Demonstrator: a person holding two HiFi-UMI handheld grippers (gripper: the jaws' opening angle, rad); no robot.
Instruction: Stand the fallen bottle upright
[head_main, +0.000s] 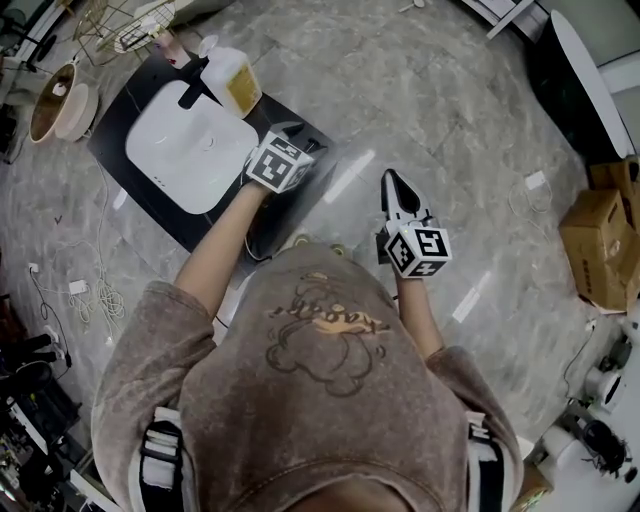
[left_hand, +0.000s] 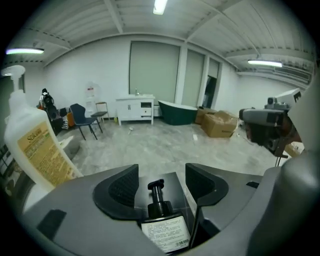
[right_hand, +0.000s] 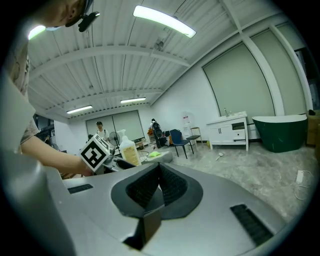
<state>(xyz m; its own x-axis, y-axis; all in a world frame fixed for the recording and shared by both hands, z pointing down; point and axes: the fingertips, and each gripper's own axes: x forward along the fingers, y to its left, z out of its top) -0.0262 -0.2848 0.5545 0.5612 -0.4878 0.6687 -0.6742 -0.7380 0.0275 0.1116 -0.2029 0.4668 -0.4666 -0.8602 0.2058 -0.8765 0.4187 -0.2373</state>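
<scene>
My left gripper (left_hand: 161, 170) is angled down over the near corner of the black bench (head_main: 108, 152), at about 3 o'clock from the white basin (head_main: 160, 182) set into it. Its jaws stand wide apart. Between them is the task's thing, a dark pump bottle with a white printed label (left_hand: 160, 207). It seems to lie on its side on the black top, label upward, with the pump head pointing away from me toward 12 o'clock in the left gripper view. I see a gap on each side of the pump, so the pads straddle the neck and shoulder without pressing on them. I judge the grip is not yet made. The jaws look lined up along the bottle's length so that closing would catch the narrow upper part, which gives a handle to swing the base down onto the bench. A tall white plastic bottle with a yellow label (head_main: 232, 82) stands upright at about 1 o'clock from the basin, well clear of the corner. It should not be in the way when the fallen one is tipped up. My right gripper (right_hand: 159, 170) is held off the bench at about 4 o'clock from the left one, over the grey stone floor. Its jaws are pressed together on nothing, and I take it to be parked there so the one-handed lift has room. The risk I see is the smooth neck slipping if I close too near the pump.
</scene>
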